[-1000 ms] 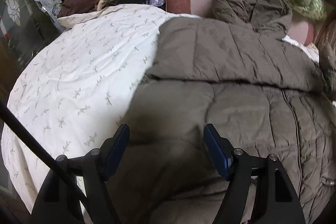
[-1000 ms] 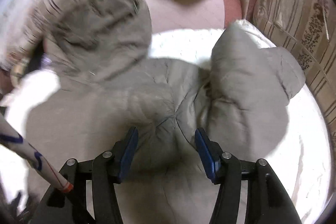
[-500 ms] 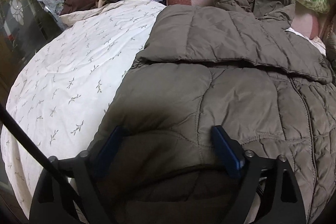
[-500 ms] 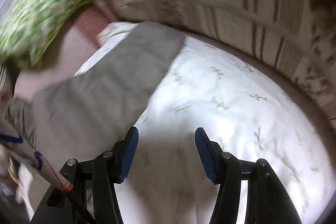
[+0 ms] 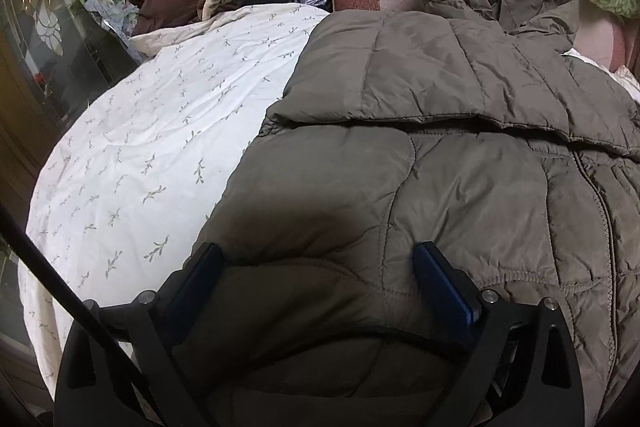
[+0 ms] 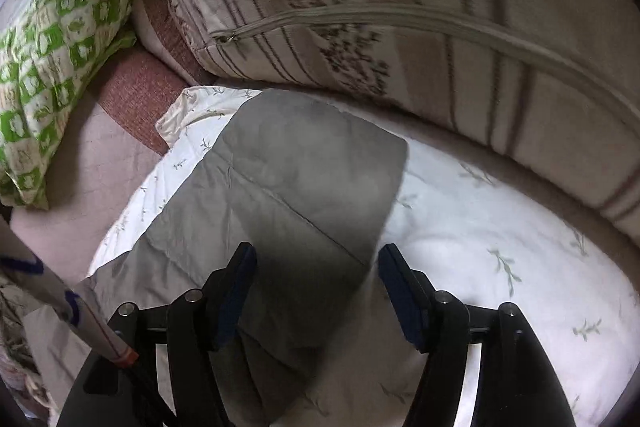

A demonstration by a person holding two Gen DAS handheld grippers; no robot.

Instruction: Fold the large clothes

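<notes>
— Any brand, label or lettering readable on the olive puffer jacket (image 5: pixel 460 187)?
— None legible. Spread flat on the bed's white leaf-print quilt (image 5: pixel 160 131), one sleeve (image 6: pixel 296 179) reaching far toward the striped cushion (image 6: pixel 420 27).
— Jaws?
— Left gripper (image 5: pixel 318 279): wide apart, just been opening, jacket between, unpinched. Right gripper (image 6: pixel 316 279): parted, narrowing slightly, straddling the sleeve without gripping.
</notes>
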